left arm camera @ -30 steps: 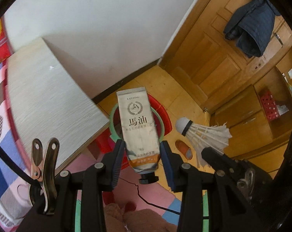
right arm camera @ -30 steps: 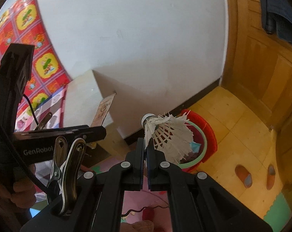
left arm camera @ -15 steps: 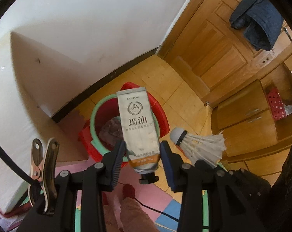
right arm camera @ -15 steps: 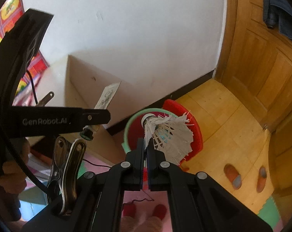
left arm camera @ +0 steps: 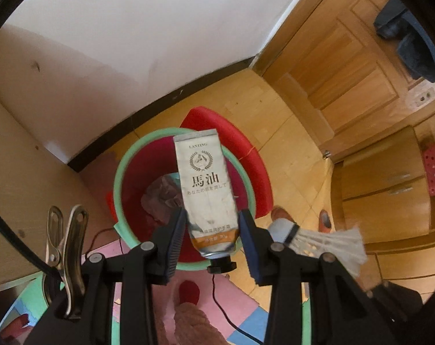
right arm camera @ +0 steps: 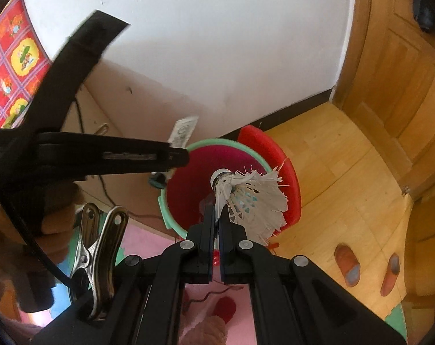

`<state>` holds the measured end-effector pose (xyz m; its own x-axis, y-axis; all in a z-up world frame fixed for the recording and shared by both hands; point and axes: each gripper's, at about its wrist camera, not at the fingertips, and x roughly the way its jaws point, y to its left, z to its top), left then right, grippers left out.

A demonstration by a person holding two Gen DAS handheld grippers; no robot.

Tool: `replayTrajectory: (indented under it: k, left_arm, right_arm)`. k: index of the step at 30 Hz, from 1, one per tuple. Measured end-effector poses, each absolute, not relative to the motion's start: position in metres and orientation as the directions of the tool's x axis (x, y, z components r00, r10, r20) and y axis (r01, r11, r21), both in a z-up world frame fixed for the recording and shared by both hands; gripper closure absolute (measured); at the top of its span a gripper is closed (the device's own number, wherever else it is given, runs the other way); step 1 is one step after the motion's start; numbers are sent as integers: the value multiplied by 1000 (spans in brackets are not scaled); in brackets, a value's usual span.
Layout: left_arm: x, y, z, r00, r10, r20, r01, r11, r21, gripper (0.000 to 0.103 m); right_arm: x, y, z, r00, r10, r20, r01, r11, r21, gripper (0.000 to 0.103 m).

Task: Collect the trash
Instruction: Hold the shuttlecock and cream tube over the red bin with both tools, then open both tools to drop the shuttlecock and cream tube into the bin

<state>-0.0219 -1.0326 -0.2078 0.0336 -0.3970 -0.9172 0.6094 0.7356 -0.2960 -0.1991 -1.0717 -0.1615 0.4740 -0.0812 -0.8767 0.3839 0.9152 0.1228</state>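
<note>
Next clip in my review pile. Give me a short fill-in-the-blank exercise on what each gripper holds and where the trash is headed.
1. The left gripper is shut on a cream ____ with a black cap.
2. The right gripper pinches the feathers of a white ____.
3. Below both grippers stands a red bin with a ____ rim.
4. On the wooden floor to the right of the bin lies a pair of ____.

Missing words: tube; shuttlecock; green; slippers
</note>
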Motion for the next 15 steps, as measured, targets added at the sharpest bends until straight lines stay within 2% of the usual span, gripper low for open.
replayTrajectory:
  k: [10, 12, 15]
  left_arm:
    - [-11, -1043, -252, 34, -342, -939, 563, 783, -264, 62]
    - [-9, -1046, -258, 31, -320, -947, 564, 788, -247, 54]
    - [-6, -1044, -260, 31, -302, -953, 555, 798, -234, 51]
  right_arm:
    - [-194, -1085, -188, 433, -18, -901, 365, 918, 157, 100]
    - [-192, -1088, -193, 427, -7, -904, 367, 915, 167, 100]
    - [-189, -1092, -197, 423, 6, -906, 360, 916, 174, 100]
